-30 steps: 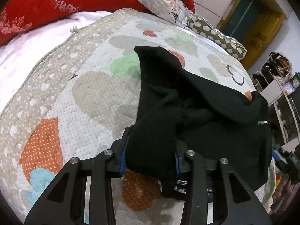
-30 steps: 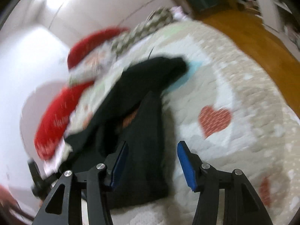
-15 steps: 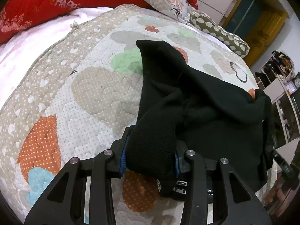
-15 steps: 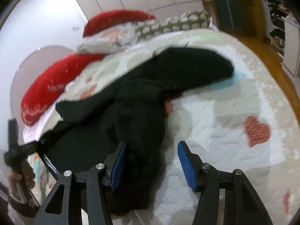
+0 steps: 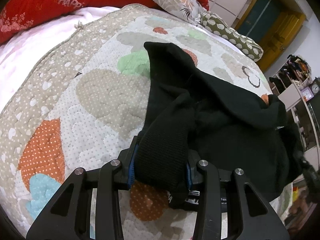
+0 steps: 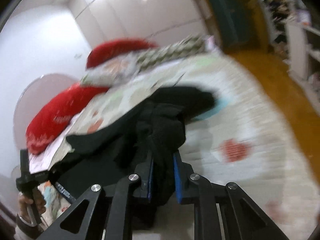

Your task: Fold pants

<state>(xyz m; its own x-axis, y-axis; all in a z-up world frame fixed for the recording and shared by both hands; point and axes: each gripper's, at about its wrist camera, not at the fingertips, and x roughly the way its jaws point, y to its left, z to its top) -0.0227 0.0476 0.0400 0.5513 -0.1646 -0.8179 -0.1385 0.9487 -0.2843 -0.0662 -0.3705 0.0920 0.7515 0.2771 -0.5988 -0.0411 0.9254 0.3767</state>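
- Two grips on black pants point(image 5: 230, 108) now: right gripper point(image 6: 163, 177) jaws just closed onto bunched fabric, half a second ago apart.
- Left gripper point(image 5: 160, 168) jaws unchanged, clamping waistband.
- Spread over quilt point(image 5: 84, 92); red pillow point(image 5: 50, 2) behind.

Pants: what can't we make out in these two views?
- Pants waistband versus leg ends: bunched black folds, both views.
- Far edge of pants, left wrist view: cut off at the frame's right edge.
- Quilt pattern, right wrist view: motion blur.
- Fabric below the right gripper: behind its jaws.
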